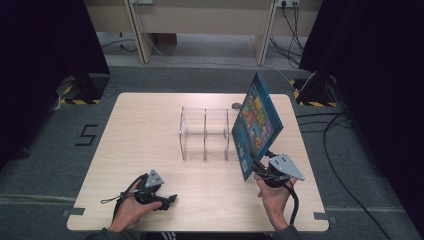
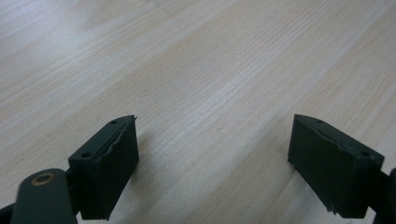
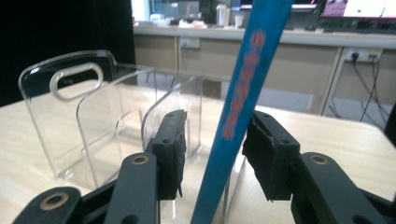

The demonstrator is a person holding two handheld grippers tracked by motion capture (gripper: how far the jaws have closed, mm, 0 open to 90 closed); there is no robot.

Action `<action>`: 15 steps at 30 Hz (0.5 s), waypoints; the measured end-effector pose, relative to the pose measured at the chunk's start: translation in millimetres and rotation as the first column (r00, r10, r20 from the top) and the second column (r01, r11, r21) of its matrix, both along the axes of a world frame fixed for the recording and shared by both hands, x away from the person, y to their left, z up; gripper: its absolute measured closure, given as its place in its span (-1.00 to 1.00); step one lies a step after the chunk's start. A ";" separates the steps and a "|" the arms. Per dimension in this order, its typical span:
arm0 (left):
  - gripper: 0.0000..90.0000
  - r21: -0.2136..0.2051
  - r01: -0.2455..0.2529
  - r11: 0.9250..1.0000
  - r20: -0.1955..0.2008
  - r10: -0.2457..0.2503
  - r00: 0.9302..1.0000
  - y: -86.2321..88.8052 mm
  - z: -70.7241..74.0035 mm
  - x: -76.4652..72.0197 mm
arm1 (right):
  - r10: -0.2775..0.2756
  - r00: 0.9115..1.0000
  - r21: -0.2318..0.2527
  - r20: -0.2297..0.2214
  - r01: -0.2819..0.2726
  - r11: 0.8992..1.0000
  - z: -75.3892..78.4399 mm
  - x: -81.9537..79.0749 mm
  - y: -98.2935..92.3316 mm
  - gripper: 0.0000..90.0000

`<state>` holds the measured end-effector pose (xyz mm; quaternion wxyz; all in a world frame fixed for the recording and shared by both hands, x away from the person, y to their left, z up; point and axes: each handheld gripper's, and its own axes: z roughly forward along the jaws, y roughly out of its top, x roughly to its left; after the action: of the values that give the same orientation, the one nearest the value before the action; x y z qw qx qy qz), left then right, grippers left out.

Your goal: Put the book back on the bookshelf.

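the thin blue picture book with a colourful illustrated cover (image 1: 257, 125) stands tilted in the air at about three o'clock on the table, its lower corner down at the right gripper (image 1: 264, 169) and its top leaning away toward one o'clock, just beside the right end of the clear acrylic three-slot file rack (image 1: 205, 134). in the right gripper view the book's blue spine (image 3: 240, 100) runs up between the two black jaws; the right-hand jaw seems to press it while a gap shows on the left, so whether they pinch it firmly i cannot tell, though nothing else is seen holding the book aloft. holding it edge-on and near upright probably suits sliding it down into one of the rack's slots, which open upward at twelve o'clock from that hand. the rack sits at the centre of the pale wooden table (image 1: 150, 125), its dividers running away from the person, so a book can enter from above. the left gripper (image 1: 167, 199) rests low at seven o'clock, well apart from the rack, its jaws spread wide over bare wood, likely parked until needed. a small dark round object (image 1: 236, 105) lies beyond the rack at twelve o'clock; what it is i cannot tell.
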<state>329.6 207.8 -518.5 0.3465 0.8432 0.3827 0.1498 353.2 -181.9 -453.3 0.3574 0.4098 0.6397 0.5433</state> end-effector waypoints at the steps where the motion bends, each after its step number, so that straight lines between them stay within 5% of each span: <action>1: -0.67 0.000 0.000 1.000 0.000 0.000 1.000 0.1 0.0 -0.1 | 0.011 1.000 0.012 -0.024 -0.011 1.000 -2.8 -1.7 -1.9 0.27; 6: -0.67 0.002 0.002 1.000 -0.001 -0.002 1.000 0.2 0.1 -0.3 | 0.036 0.997 -0.021 -0.068 -0.038 0.999 -9.7 -3.5 -3.1 0.30; 15: -0.67 0.003 0.003 1.000 -0.003 -0.003 1.000 0.0 0.3 -0.1 | 0.073 0.987 -0.007 -0.146 -0.075 0.997 -17.3 -8.7 -0.4 0.32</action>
<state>329.5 207.7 -518.2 0.3450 0.8445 0.3817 0.1488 344.4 -182.3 -470.6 0.2918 0.4221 0.6823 0.5207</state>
